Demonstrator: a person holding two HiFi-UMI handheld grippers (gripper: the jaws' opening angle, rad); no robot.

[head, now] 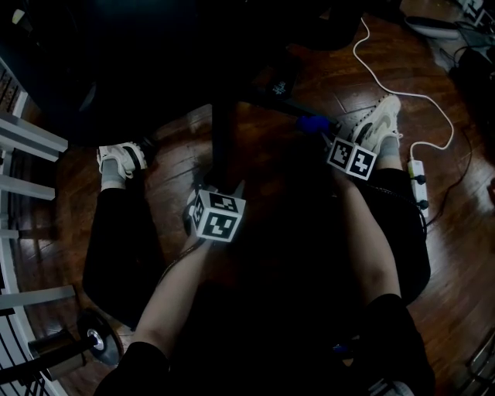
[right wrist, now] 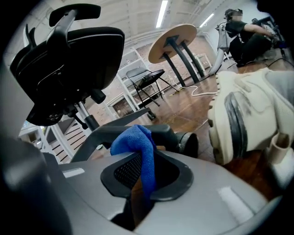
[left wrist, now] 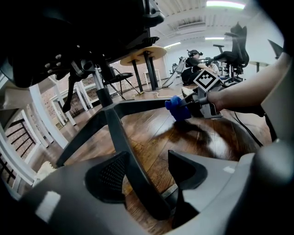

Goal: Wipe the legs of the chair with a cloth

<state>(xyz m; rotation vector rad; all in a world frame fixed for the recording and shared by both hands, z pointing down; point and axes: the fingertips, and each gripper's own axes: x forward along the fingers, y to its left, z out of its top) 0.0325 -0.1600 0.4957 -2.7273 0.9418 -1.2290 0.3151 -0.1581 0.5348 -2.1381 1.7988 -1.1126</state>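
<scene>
Head view: heavily underexposed. The centre is nearly black and detail is lost there. Only the white power cable (head: 402, 93) and the sheen on the glossy brown wooden floor (head: 452, 255) read clearly.

Both gripper views: bright, lit from above by white ceiling strip lights (left wrist: 225, 4). Strong fisheye bending, black vignette in the corners. In the left gripper view there is pale glare on the floor and a dark shadow under the blue microfibre cloth (left wrist: 178, 107). The grey plastic right tool (right wrist: 147, 165), close in the foreground, is soft. Distant background is slightly blurred.

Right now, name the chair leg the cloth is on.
The leg ending at the castor by the white shoe; the right gripper holds the blue cloth there. The left gripper straddles another.
</scene>
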